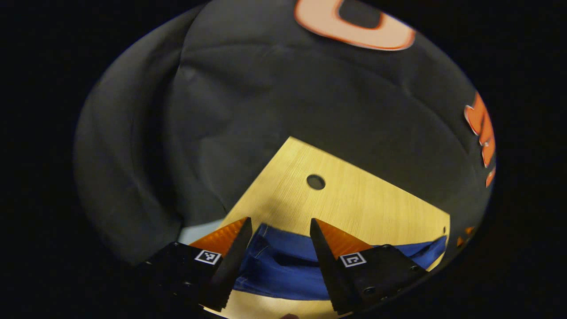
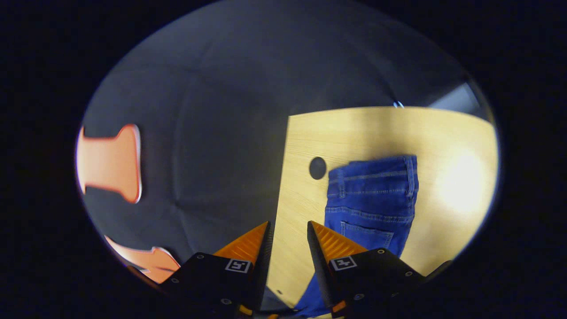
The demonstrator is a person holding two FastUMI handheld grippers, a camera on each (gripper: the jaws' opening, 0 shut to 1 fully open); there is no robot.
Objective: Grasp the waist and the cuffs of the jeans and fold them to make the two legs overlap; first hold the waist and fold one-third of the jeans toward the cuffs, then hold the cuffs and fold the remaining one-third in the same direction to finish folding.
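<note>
Booth wall (image 1: 274, 102): black cloth, creased, standing behind and beside the surface in both views.

Table (image 1: 354, 195): light wooden top with a visible grain. A bright patch of light reflects off it toward the right side in the right gripper view. A round hole (image 1: 316, 182) passes through the top near one corner; in the right gripper view the same hole (image 2: 317, 168) sits close to the left edge of the top.

Jeans (image 2: 372, 195): blue denim, lying flat on the table. In the right gripper view the waistband with its belt loops lies toward the far edge, just beside the hole but apart from it, and the legs run down toward the near edge, passing behind the right finger of that gripper. In the left gripper view the jeans (image 1: 283, 266) lie across the near part of the table as a band of blue cloth with folds.

Left gripper (image 1: 281, 228): jaws stand wide apart above the denim, holding nothing; whether the tips touch the cloth cannot be told.

Right gripper (image 2: 288, 228): jaws stand at a moderate gap, over the left edge of the table, nothing between them. The jeans lie just to the right of its fingers.
</note>
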